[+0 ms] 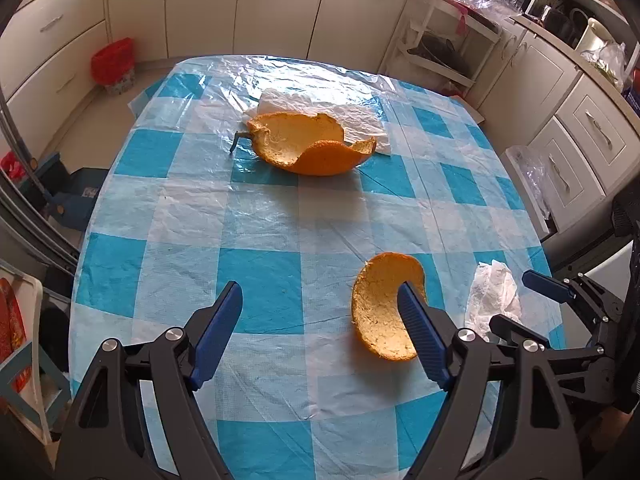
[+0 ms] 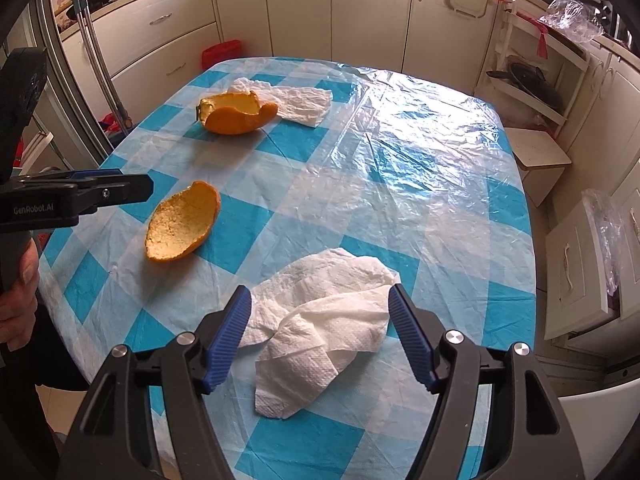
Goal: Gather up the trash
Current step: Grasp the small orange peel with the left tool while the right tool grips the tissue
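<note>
Left gripper (image 1: 322, 316) open above the checked table (image 1: 260, 220) beside an orange peel (image 1: 382, 312). Right gripper (image 2: 320, 320) open around a crumpled tissue (image 2: 320, 328) (possibly touching); only this view shows a hand (image 2: 18, 300).

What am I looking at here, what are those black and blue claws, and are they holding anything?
There is no robot. A person holds a two-finger gripper in each hand, and each gripper carries a wide-angle camera looking along its blue fingers. One picture comes from the left gripper, the other from the right gripper.

On the checked table lie a near peel, a far peel resting on a far tissue, and a crumpled near tissue.

Both grippers are open and hold nothing. The near tissue lies between the right gripper's fingers, not pinched. The near peel lies beside the left gripper's right finger.
</note>
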A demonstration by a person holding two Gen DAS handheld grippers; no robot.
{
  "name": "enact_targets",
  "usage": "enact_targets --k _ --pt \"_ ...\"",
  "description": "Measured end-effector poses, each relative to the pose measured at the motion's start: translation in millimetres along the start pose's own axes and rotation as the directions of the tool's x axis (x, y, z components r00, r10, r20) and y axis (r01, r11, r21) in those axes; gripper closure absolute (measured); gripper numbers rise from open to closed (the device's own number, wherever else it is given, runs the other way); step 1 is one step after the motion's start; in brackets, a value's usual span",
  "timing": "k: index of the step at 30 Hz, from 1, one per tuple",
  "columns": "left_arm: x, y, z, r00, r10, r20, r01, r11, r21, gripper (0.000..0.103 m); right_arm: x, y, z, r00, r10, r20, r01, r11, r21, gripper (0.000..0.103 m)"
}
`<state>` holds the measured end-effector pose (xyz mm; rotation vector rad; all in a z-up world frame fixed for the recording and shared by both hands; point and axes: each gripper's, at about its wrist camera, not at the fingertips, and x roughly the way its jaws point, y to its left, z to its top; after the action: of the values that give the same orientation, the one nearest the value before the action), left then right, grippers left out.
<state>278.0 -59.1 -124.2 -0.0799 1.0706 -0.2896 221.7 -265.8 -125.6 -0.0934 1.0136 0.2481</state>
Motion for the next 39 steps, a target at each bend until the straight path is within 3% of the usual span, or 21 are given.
enact_targets --k 39 --pt "-6 -17 -12 0.999 0.031 -0.013 -0.031 0.999 0.04 0.026 -6 14 6 0.999 -0.039 0.03 0.039 0.999 0.008 0.027"
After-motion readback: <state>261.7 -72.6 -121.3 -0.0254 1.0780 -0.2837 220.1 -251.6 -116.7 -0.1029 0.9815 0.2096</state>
